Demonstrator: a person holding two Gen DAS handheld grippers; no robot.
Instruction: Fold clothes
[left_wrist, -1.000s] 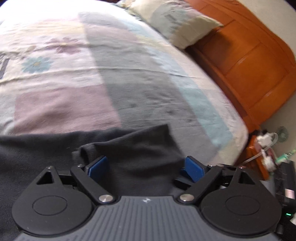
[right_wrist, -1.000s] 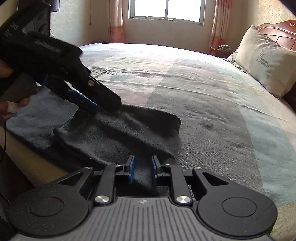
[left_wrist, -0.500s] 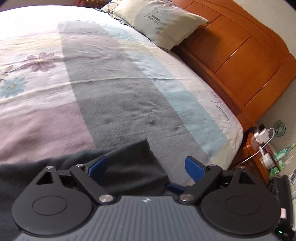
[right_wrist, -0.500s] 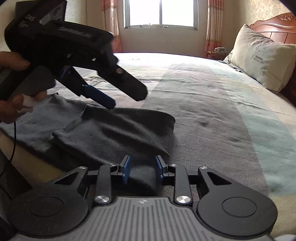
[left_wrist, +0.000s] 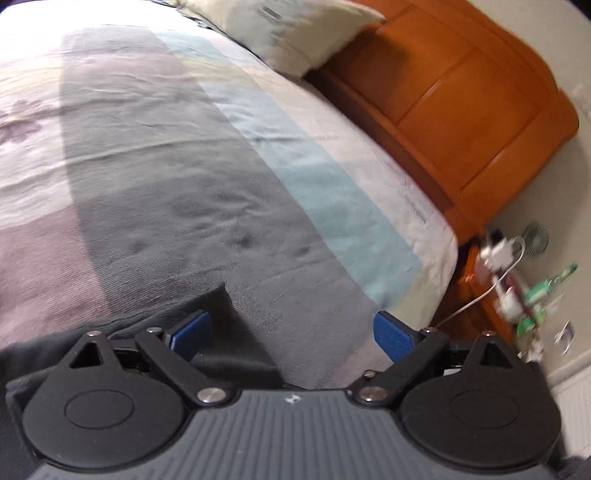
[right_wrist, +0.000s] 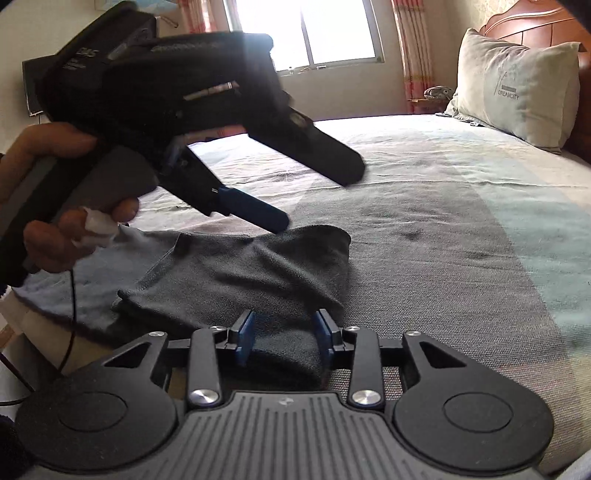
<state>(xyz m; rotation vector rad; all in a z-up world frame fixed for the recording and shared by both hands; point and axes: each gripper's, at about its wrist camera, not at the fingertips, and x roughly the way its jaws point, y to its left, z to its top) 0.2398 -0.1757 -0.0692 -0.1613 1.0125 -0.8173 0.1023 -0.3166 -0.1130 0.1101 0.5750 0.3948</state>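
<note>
Right claw opening, dark garment loose between its pads; left claw released above.

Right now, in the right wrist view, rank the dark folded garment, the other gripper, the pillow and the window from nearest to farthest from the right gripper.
1. dark folded garment: lies between the opening jaws of the right gripper.
2. left gripper: upper left, over the garment's far edge.
3. pillow: upper right, against the headboard.
4. window: top centre, beyond the bed.
</note>
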